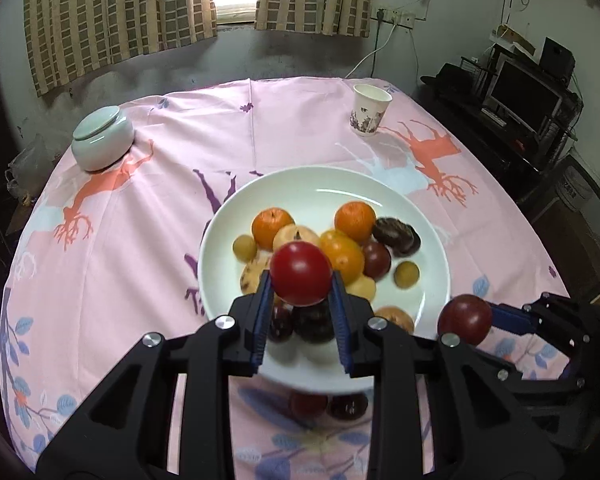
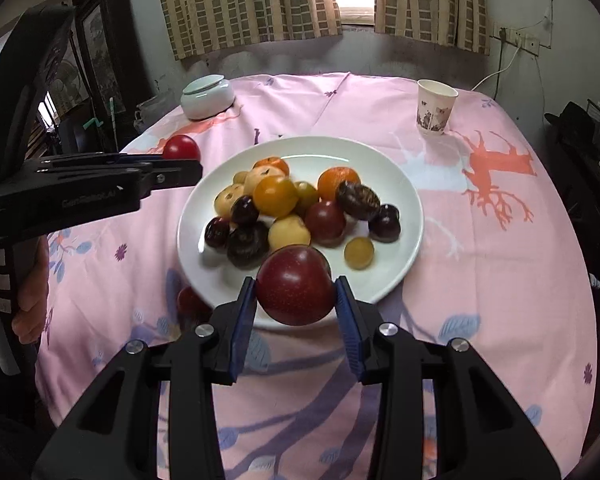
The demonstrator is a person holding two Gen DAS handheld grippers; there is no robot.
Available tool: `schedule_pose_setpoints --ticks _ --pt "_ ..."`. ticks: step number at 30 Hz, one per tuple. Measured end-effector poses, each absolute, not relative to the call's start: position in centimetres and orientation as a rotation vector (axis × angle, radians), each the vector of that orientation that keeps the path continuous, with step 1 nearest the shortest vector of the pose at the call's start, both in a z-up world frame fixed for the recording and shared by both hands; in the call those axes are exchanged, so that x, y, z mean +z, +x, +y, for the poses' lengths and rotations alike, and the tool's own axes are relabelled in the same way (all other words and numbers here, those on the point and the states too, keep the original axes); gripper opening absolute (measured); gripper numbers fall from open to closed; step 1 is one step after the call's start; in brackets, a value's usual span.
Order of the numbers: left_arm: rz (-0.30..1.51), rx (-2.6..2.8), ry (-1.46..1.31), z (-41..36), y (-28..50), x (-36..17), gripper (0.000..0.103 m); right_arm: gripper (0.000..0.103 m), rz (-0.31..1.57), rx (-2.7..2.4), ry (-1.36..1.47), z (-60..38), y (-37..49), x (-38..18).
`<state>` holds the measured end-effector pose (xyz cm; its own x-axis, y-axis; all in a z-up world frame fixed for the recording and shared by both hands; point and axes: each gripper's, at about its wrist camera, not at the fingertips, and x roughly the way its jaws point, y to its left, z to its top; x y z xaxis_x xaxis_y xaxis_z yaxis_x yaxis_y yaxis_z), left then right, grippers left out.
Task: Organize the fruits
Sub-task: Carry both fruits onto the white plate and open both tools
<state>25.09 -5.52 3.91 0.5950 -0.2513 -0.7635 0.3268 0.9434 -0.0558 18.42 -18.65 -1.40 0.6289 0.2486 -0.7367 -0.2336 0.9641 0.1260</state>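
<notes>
A white plate (image 1: 420, 216) (image 2: 400, 188) on the pink tablecloth holds several fruits: oranges, yellow ones and dark purple ones. My left gripper (image 1: 301, 280) is shut on a bright red fruit (image 1: 300, 273) and holds it above the plate's near side; it also shows in the right wrist view (image 2: 181, 148) at the plate's left. My right gripper (image 2: 296, 292) is shut on a dark red fruit (image 2: 295, 285) above the plate's near rim; it shows in the left wrist view (image 1: 465, 319) at the right.
A paper cup (image 1: 370, 110) (image 2: 435, 107) stands at the far right of the table. A lidded pale ceramic jar (image 1: 102, 138) (image 2: 207, 97) stands at the far left. Two dark red fruits (image 1: 328, 405) lie on the cloth by the plate's near edge.
</notes>
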Motion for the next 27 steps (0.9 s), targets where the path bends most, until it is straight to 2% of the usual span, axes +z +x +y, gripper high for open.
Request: schedule_pose_setpoints --ticks 8,16,17,18,19,20,21,24,27 --pt "0.948 -0.330 0.124 -10.3 33.1 1.7 0.028 0.040 0.874 0.247 0.024 -19.7 23.4 -3.7" --pt "0.991 -0.333 0.158 -11.8 35.0 -0.1 0.031 0.040 0.874 0.280 0.028 -19.5 24.4 -4.5" --pt "0.999 -0.330 0.154 -11.8 35.2 -0.2 0.032 0.043 0.873 0.286 0.029 -19.4 24.5 -4.6" --pt "1.002 -0.328 0.147 -11.7 35.2 -0.2 0.043 0.047 0.863 0.289 0.029 -19.3 24.4 -4.5" --pt "0.996 -0.324 0.142 -11.5 35.2 0.0 0.064 0.052 0.840 0.286 0.026 -19.2 24.2 -4.3" --pt "0.975 -0.313 0.136 -11.1 35.0 0.6 0.071 0.061 0.823 0.274 0.019 -19.3 24.0 -4.0" --pt "0.948 -0.302 0.133 -10.6 34.6 1.2 0.072 0.064 0.809 0.257 0.012 -19.4 23.7 -3.6" --pt "0.904 -0.292 0.132 -9.0 32.6 3.2 0.075 0.064 0.776 0.239 0.002 -19.6 22.1 -2.0" --pt "0.852 -0.290 0.119 -6.7 28.6 4.9 0.094 0.065 0.774 0.232 -0.004 -19.8 19.5 -0.3"
